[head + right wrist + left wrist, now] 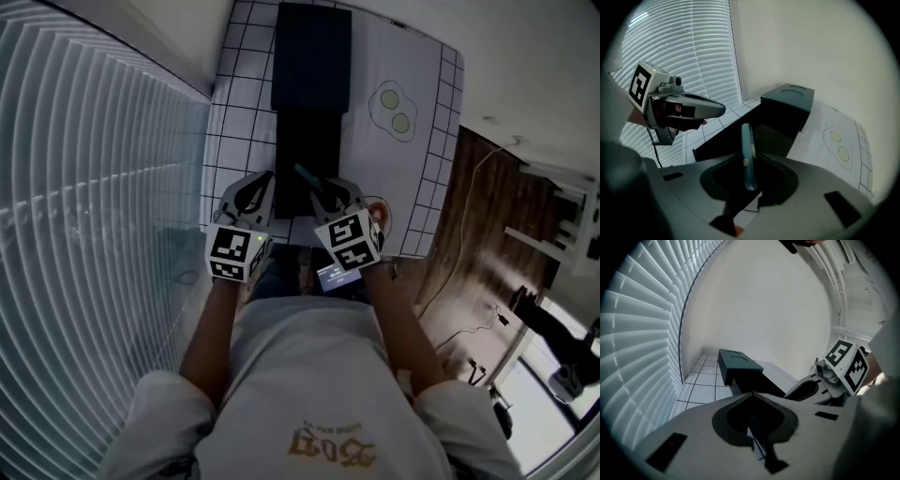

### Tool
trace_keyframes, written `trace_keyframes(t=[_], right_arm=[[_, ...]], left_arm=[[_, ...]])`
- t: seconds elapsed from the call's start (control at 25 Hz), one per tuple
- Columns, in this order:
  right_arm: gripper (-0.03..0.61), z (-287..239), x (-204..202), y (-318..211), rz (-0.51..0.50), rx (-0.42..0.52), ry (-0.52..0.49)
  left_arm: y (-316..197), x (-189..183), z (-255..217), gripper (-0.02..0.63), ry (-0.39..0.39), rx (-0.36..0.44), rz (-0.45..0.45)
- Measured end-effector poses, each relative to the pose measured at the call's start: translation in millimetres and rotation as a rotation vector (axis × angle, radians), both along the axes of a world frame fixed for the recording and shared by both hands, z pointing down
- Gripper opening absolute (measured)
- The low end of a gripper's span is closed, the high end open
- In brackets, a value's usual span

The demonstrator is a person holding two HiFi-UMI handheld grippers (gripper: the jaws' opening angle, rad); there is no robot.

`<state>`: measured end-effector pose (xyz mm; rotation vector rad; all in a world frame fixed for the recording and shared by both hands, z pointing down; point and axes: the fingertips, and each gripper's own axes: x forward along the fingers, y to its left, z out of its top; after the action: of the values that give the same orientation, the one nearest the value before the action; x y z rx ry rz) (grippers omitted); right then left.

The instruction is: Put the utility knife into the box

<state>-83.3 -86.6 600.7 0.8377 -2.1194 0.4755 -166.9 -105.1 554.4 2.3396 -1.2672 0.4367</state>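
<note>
White slatted blinds (84, 187) are lining the left edge of the white grid-bordered surface (242, 103), where the black rectangular box (309, 56) is lying open, stretching from far edge toward near edge. The carrying step seems to be in hand. The right gripper (330, 195) is clamping its jaws on the slim teal utility knife (748, 154) over the box's near end. The knife's long axis is running along the jaws, with its free end pointing toward the far edge and slightly left. The left gripper (261, 195) is hovering beside it, jaws together and empty. The next move is calling for lowering the knife flat into the box, then releasing.
</note>
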Motion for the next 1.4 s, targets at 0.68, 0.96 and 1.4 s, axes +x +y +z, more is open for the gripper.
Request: trace_keyframes(t=[0.68,0.96,1.4], right_arm=[[0.097,16.7,-5.4,4.1,-0.143,0.037,0.214],[0.103,18.9,-6.7,5.0,-0.161,0.039,0.235],[0.166,11.7,-12.0,9.5,-0.076,-0.075,0.082]], left_arm=[[-8.0,0.2,8.6,0.008,0.001,-0.019,0.009],[-10.1,1.3,5.8,0.008,0.029,-0.024,-0.005],[-7.8,1.9,4.1,0.008,0.025,-0.024,0.002]])
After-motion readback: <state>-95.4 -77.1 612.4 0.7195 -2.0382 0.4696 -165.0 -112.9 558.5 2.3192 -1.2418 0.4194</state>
